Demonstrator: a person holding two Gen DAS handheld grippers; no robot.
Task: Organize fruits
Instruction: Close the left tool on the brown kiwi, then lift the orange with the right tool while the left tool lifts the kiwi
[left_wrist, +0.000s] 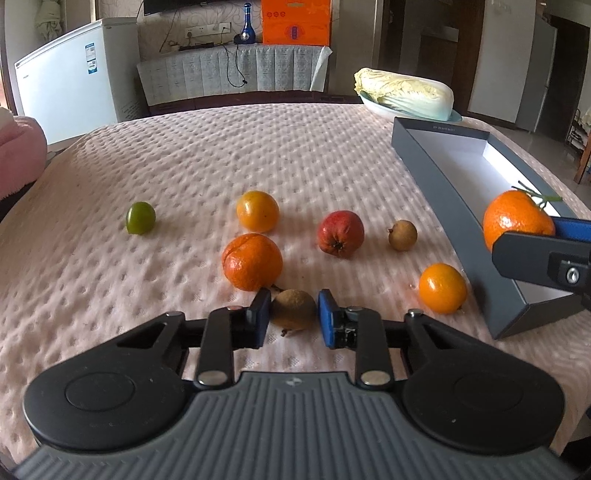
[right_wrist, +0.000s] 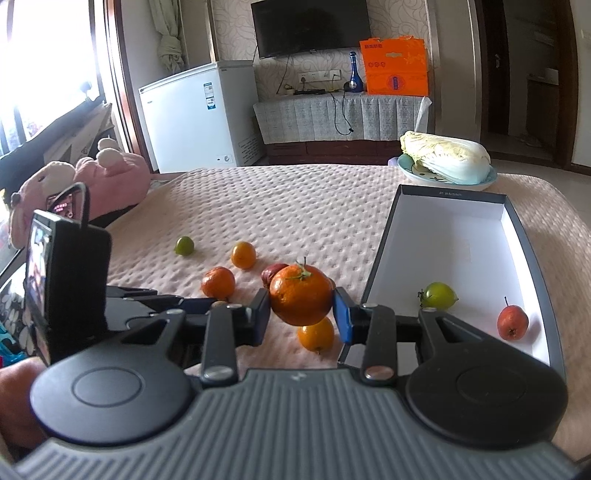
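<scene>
Right wrist view, stemmed orange tangerine (right_wrist: 301, 295) clamped, glossy, dimpled skin

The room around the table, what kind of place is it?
Probably a home living room: a TV on the wallpapered wall, a chest freezer under the window, plush toys beside the table.

Pale pink dimpled tablecloth (left_wrist: 258, 155). Grey box (right_wrist: 384, 258) with white inside, at the table's right edge. Orange mandarin (right_wrist: 301, 295) with green stem between blue pads (right_wrist: 341, 317). Brown longan (left_wrist: 293, 308). Red fruit (left_wrist: 340, 233), green fruit (left_wrist: 140, 218), yellow-orange fruit (left_wrist: 258, 211). Pale green and white cabbage (right_wrist: 447, 157) at the far right corner.
</scene>
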